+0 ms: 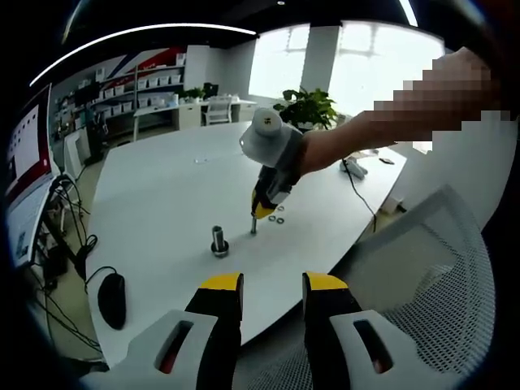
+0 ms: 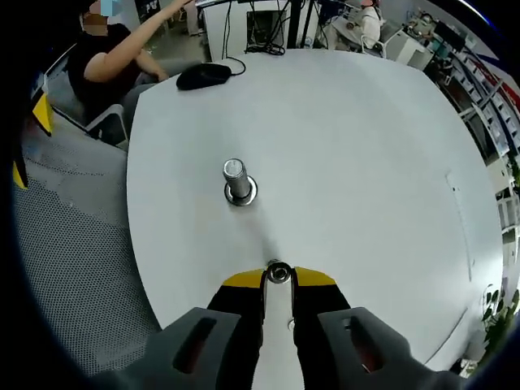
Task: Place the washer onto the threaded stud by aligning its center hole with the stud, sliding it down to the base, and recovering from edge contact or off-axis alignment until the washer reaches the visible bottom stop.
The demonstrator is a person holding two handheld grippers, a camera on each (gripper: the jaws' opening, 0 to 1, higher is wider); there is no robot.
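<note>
threaded stud (image 2: 237, 180) upright, washer (image 2: 279, 273) beside it.

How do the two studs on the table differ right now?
The near stud stands free on the table, with a ring at its base; the far stud stands right at the right gripper, whose tips come down around its top. In the left gripper view the near stud looks thicker and the far stud thinner. Both stand upright, and loose washers lie beside the far stud.
</note>
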